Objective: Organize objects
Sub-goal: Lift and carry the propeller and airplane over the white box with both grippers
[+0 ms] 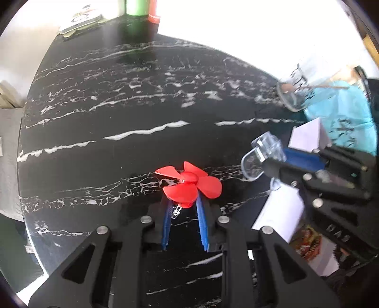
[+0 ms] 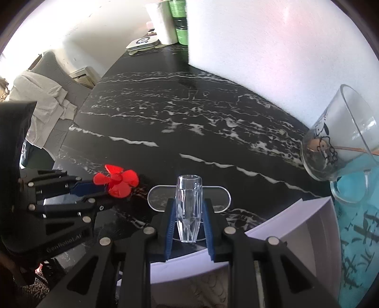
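Note:
My left gripper [image 1: 184,205] is shut on a red propeller [image 1: 189,183] and holds it just above the black marble table [image 1: 118,106]; it shows in the right wrist view too [image 2: 117,181]. My right gripper [image 2: 189,208] is shut on a clear acrylic holder [image 2: 188,206] with a flat oval base [image 2: 220,197]. The holder shows in the left wrist view [image 1: 263,154] to the right of the propeller. A white open box [image 2: 296,225] lies under and to the right of my right gripper.
A glass mug with a cartoon print [image 2: 331,147] holds a stick, on a turquoise cloth [image 2: 355,237] at the right. A white wall panel [image 2: 260,47] stands behind. A scale [image 2: 142,42], paper roll [image 2: 163,21] and green cans [image 2: 181,21] sit far back. A sofa [image 2: 47,94] is left.

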`<control>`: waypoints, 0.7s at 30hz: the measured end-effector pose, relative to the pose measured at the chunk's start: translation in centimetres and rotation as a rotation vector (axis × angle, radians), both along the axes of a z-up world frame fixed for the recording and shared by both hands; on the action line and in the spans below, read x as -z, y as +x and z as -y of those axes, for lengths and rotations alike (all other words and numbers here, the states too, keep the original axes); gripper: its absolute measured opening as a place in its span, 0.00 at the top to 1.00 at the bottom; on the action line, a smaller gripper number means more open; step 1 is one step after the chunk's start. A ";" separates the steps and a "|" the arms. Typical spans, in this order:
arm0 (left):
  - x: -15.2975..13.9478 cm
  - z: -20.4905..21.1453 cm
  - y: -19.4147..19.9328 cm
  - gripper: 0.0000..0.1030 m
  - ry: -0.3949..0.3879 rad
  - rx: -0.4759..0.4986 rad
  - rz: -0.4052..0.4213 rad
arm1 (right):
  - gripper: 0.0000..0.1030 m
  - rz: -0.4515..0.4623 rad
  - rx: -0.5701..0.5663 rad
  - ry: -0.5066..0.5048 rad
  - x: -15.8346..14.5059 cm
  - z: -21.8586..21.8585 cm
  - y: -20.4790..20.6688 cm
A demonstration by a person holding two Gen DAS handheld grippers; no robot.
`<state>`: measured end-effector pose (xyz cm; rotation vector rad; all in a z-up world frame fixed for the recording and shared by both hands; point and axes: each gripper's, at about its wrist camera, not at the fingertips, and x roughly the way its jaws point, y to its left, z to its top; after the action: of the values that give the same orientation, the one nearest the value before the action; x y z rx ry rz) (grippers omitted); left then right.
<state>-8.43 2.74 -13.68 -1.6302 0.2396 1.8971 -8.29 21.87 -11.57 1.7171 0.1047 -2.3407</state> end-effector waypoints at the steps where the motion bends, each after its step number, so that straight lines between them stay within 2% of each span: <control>1: -0.4 0.3 0.1 0.82 0.002 0.003 -0.007 | 0.78 -0.003 -0.002 -0.002 -0.3 0.2 0.1; 10: -4.2 3.5 0.5 0.82 0.041 -0.005 -0.044 | 0.78 -0.048 -0.031 -0.015 -3.4 2.7 1.4; 21: -7.5 8.1 2.2 0.82 0.045 -0.052 -0.102 | 0.78 -0.089 -0.150 -0.052 -6.4 7.5 5.2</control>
<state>-6.20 -5.34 -6.21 -1.5254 0.1971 2.0136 -3.11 14.38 -5.15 1.5259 0.1802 -2.2888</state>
